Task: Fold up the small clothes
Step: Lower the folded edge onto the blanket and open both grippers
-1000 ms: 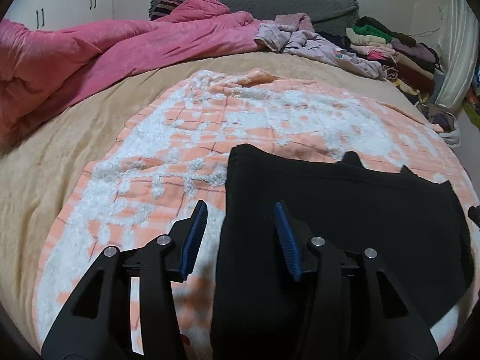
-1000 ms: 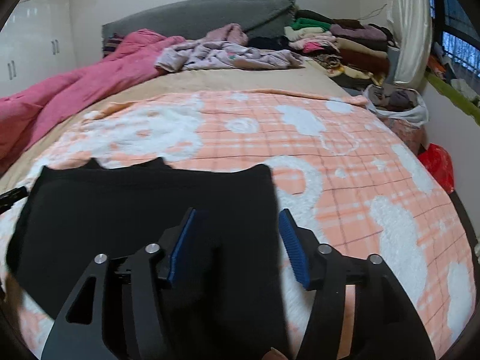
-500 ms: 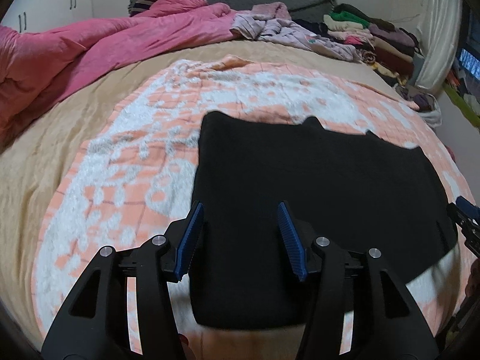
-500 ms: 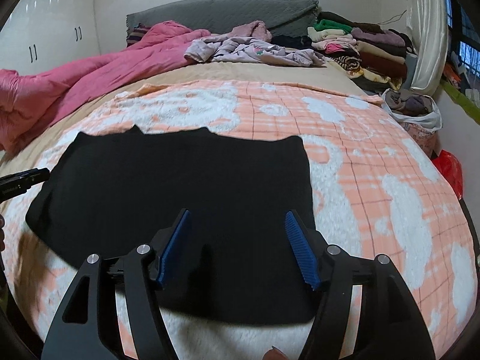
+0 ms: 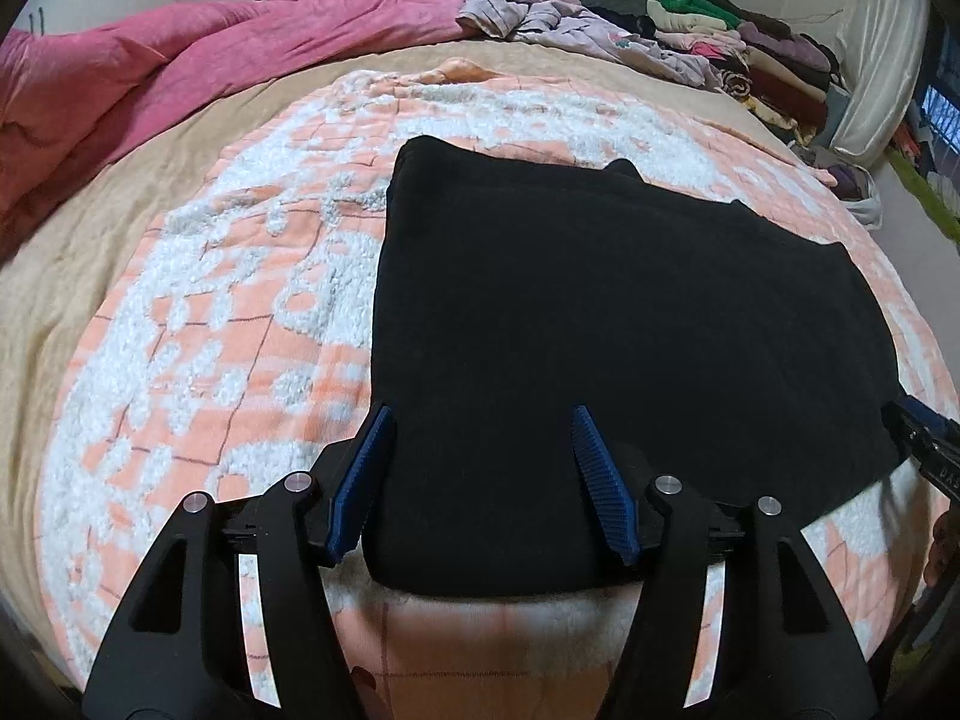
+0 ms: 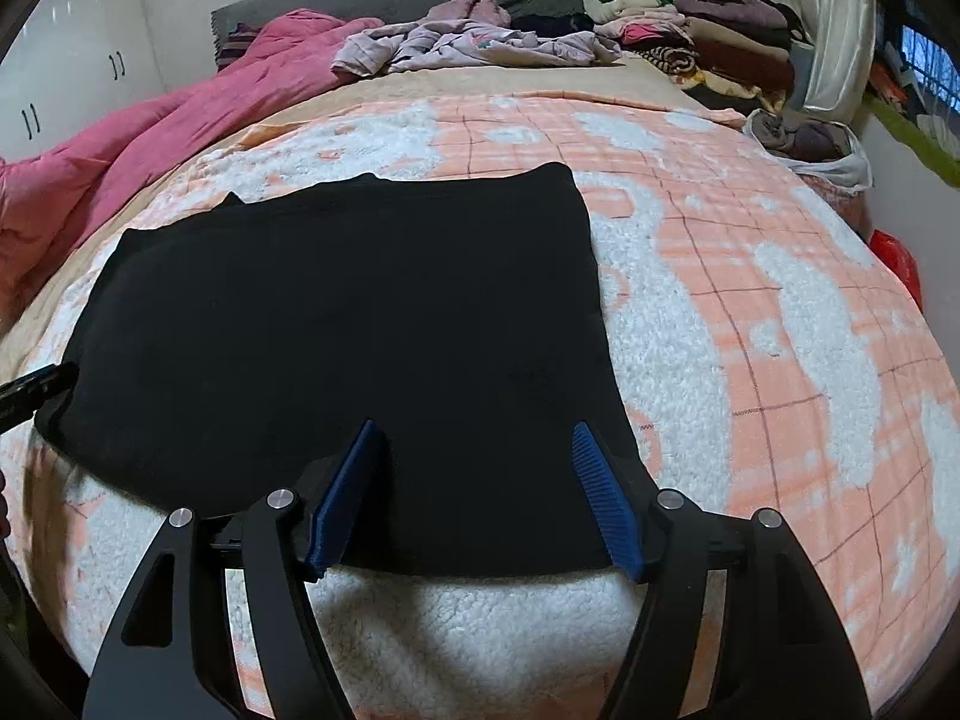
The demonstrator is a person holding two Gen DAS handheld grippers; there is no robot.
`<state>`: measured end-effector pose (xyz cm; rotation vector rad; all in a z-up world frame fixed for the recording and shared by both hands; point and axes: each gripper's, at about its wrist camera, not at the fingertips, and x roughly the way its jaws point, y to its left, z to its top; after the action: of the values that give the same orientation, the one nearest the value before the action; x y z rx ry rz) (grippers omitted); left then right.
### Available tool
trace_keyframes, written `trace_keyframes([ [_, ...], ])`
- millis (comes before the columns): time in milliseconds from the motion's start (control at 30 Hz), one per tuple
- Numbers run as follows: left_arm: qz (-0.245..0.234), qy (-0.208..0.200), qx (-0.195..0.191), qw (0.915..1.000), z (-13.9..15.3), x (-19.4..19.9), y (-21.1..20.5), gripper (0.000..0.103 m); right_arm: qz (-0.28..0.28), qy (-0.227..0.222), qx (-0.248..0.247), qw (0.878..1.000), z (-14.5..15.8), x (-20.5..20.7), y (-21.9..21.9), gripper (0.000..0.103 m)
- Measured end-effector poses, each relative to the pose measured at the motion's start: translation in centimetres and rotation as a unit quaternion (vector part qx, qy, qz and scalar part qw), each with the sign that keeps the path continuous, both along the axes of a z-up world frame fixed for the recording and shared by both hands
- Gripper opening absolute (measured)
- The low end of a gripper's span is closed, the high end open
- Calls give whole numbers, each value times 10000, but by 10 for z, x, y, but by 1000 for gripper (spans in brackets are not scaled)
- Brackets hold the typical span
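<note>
Left wrist view: low over near edge of bed [image 5: 72,276], facing far toward headboard, left claw [image 5: 480,480] in foreground at black garment's [image 5: 600,312] left end. Right wrist view: same height and heading, right claw [image 6: 474,492] at garment's [image 6: 336,312] right end. Shared: garment, orange-and-white blanket [image 5: 198,324], pink duvet [image 6: 180,126], stacked clothes [image 6: 708,36].

We are looking at a plain black garment [image 5: 630,324] lying on a blanket [image 6: 750,312] patterned in peach-and-white checks with fluffy white patches; our grippers' black frames are carrying blue ribbed pads [image 5: 600,474], while a pink duvet [image 5: 180,72] is covering the beige sheet [image 5: 54,264] behind.
</note>
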<state>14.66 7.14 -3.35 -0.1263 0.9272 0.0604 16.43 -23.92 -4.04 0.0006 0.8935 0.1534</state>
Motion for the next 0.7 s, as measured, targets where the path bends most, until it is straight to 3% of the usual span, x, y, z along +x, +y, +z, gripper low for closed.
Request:
trace_keyframes([
  [700,-20,93,-21,10000,2,-18,0,54,-112,-4,102,9999,8,-13,-4,67],
])
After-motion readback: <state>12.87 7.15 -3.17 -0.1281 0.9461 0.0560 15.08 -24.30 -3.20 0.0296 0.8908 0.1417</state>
